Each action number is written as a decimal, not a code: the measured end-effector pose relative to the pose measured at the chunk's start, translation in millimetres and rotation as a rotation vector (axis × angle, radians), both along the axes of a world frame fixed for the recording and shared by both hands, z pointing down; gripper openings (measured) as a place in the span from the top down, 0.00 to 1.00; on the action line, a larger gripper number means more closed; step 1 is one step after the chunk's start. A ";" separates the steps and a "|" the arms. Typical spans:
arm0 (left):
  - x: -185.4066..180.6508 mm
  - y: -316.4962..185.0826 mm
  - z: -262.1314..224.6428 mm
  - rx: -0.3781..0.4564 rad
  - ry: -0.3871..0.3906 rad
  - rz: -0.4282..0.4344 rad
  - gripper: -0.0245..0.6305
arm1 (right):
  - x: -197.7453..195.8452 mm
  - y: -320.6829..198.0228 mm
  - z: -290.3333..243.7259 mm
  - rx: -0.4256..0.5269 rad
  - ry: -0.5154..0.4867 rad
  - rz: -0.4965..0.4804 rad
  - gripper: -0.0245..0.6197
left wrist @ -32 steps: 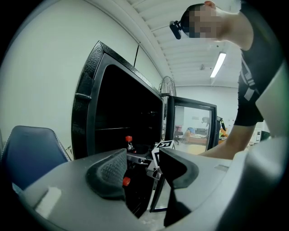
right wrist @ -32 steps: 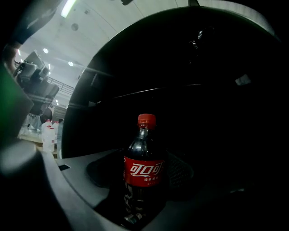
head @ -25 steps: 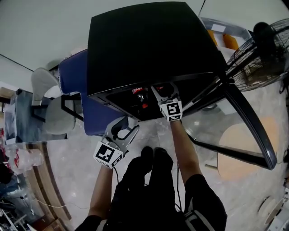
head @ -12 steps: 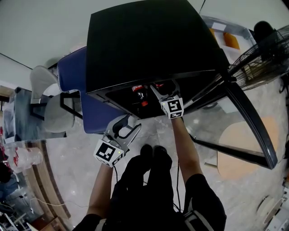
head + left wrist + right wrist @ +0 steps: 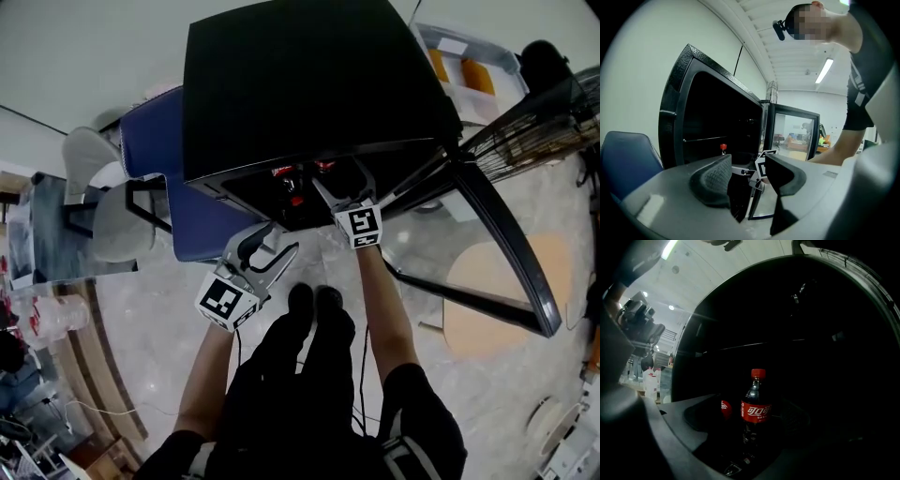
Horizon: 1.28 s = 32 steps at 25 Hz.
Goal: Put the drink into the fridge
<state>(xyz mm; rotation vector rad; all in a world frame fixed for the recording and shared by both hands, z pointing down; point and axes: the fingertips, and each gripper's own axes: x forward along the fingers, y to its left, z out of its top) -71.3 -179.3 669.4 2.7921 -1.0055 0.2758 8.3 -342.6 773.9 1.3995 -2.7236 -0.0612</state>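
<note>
A cola bottle point(image 5: 756, 411) with a red cap and red label stands upright inside the dark fridge point(image 5: 300, 84). It stands between the jaws of my right gripper point(image 5: 750, 423), which are opening, with the pads apart from the bottle. In the head view my right gripper point(image 5: 334, 187) reaches into the fridge mouth, near a red cap point(image 5: 324, 166). My left gripper point(image 5: 277, 249) hangs open and holds nothing just in front of the fridge. In its own view my left gripper point(image 5: 749, 174) looks at the open fridge point(image 5: 717, 122).
The fridge's glass door point(image 5: 497, 244) stands swung open to the right. A blue chair point(image 5: 155, 159) sits left of the fridge, with a grey chair point(image 5: 94, 216) beyond it. A fan point(image 5: 534, 122) stands at the far right. More red-capped bottles point(image 5: 286, 174) stand inside the fridge.
My left gripper has risen a little toward the fridge. My right gripper stays at the fridge mouth with the bottle in front of it.
</note>
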 end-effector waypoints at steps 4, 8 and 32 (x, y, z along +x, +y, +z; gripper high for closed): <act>-0.2 4.0 -17.1 -0.019 0.007 0.010 0.63 | 1.8 22.6 -17.9 -0.028 0.024 0.012 0.40; -2.4 12.2 -40.9 -0.046 0.006 0.006 0.63 | 13.1 48.8 -49.4 -0.067 0.037 0.042 0.51; 30.2 89.4 -158.7 0.026 0.034 -0.191 0.69 | 63.8 204.6 -239.9 -0.030 0.088 -0.245 0.60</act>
